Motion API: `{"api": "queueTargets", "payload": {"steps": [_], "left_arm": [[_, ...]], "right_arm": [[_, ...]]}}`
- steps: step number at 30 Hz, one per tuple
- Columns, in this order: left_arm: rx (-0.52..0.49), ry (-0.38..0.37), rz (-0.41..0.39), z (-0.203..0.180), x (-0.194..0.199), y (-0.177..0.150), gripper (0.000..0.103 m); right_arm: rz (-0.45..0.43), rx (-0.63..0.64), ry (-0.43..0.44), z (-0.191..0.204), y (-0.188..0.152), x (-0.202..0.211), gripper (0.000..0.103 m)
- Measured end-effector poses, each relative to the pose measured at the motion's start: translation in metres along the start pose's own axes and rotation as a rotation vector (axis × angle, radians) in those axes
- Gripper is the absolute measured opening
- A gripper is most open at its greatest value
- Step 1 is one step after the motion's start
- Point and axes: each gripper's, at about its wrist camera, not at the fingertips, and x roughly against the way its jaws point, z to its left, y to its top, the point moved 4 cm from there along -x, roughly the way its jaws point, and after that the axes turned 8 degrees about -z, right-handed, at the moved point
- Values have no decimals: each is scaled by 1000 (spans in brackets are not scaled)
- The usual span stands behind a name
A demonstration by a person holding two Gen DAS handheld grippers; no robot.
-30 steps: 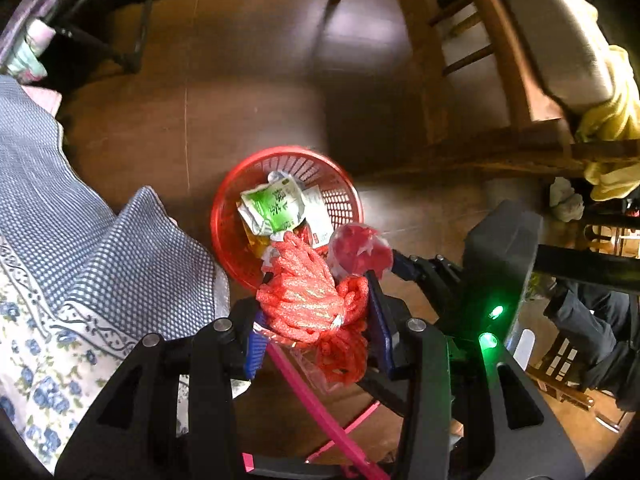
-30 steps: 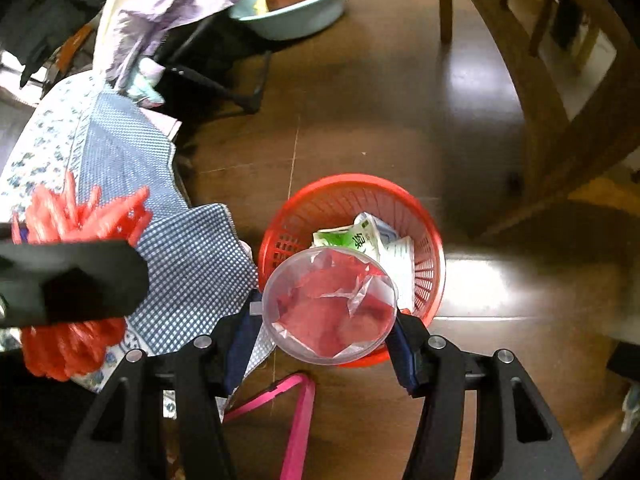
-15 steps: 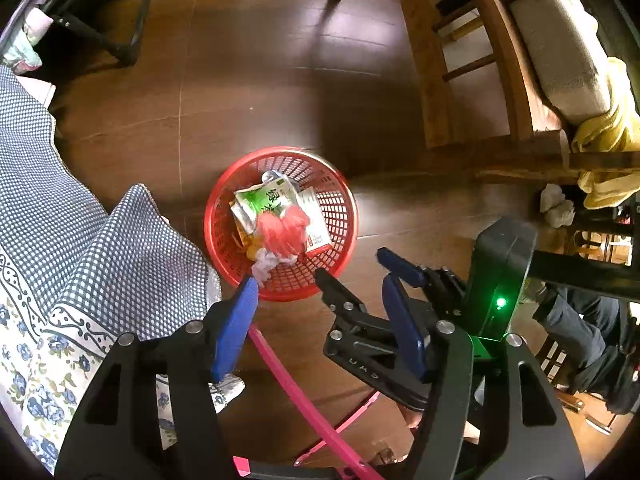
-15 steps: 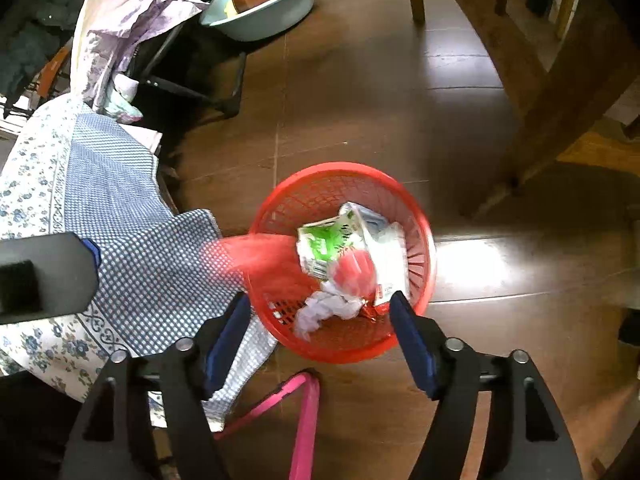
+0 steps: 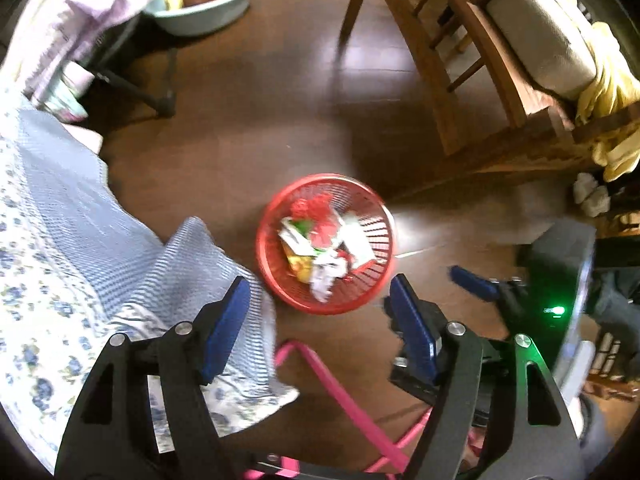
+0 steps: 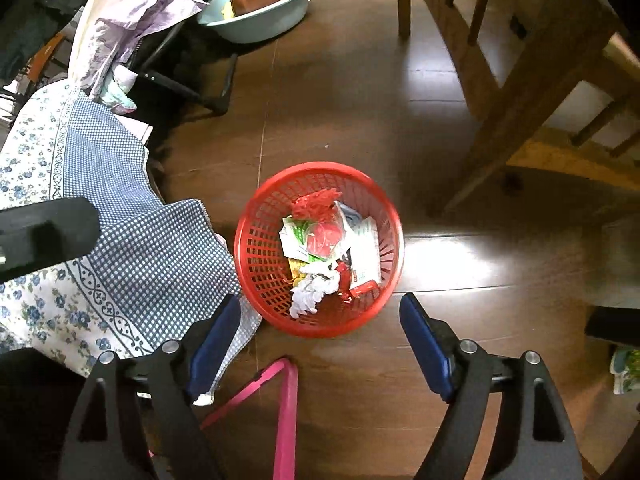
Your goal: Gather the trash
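Right wrist: basket [image 6: 390, 216] rim apparently unobstructed.

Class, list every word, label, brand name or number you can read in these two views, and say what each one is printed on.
None can be read.
Green and white packet in the red basket: has print, too small and blurred.
White packet with a red strip in the basket: print too small.
Right gripper's body, seen from the left wrist: a green light only, no lettering.
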Motion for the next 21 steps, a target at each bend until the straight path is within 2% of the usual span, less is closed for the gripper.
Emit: {"api": "queueTargets", "payload": {"steps": [9,16,21], "left_arm": [[-54,102,-95,6,25,-15,73],[-15,77,-144,13,44,-26,75],[-14,54,-187,10,58,-33,77]], "right_arm": [[-38,1,-57,15,-2,37,80],[-69,26,-71,26,-2,60,82],[-61,44,-86,31,-5,60,82]]}}
